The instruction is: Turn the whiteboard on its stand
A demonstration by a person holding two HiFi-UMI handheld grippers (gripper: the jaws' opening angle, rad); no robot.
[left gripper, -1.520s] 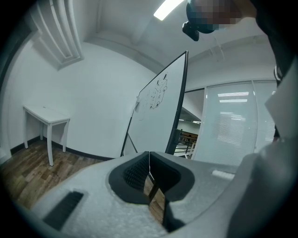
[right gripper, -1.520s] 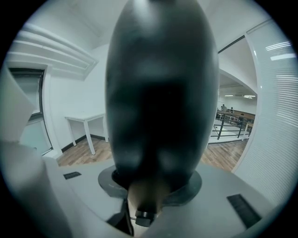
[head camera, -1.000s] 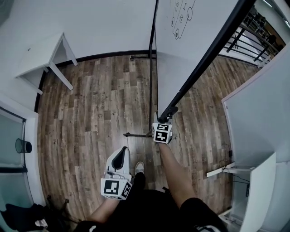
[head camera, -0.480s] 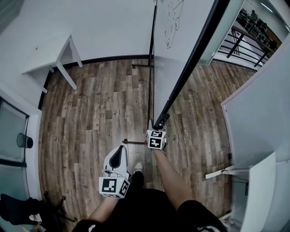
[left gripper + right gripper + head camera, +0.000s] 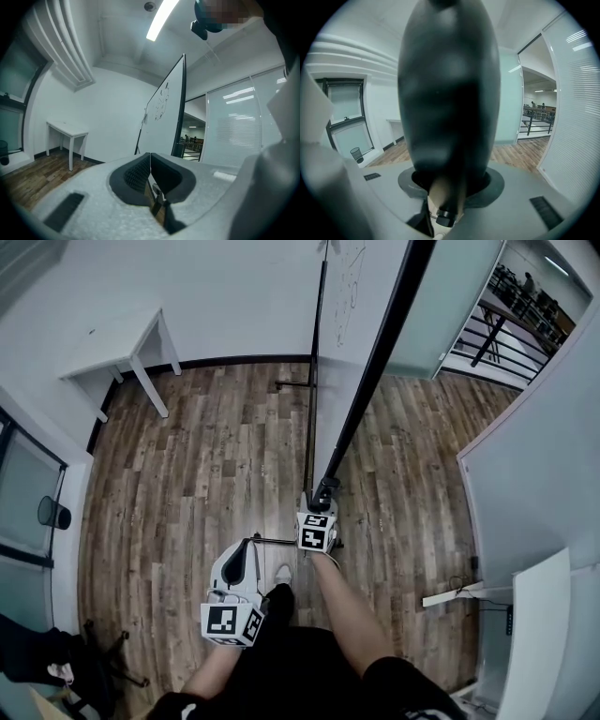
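The whiteboard (image 5: 349, 343) stands nearly edge-on in the head view, white with marker sketches near the top. Its black frame edge (image 5: 375, 362) slants down to my right gripper (image 5: 323, 495), which is shut on the frame's lower end. In the right gripper view that dark bar (image 5: 445, 93) fills the middle, clamped between the jaws of the right gripper (image 5: 447, 187). The stand's thin pole (image 5: 309, 427) rises beside it from a floor bar (image 5: 281, 542). My left gripper (image 5: 246, 552) hangs low at the left, shut and empty; the left gripper (image 5: 150, 157) points level toward the whiteboard (image 5: 164, 117).
A white table (image 5: 117, 343) stands against the far wall at the left, and a dark waste bin (image 5: 54, 514) sits at the left edge. White panels (image 5: 525, 474) close off the right side. A glass partition and a railing (image 5: 497, 324) lie beyond the board.
The board has swung round: its black edge now runs steeper and its face looks narrower. My right gripper moved left and nearer with the frame. The left gripper shifted along with it.
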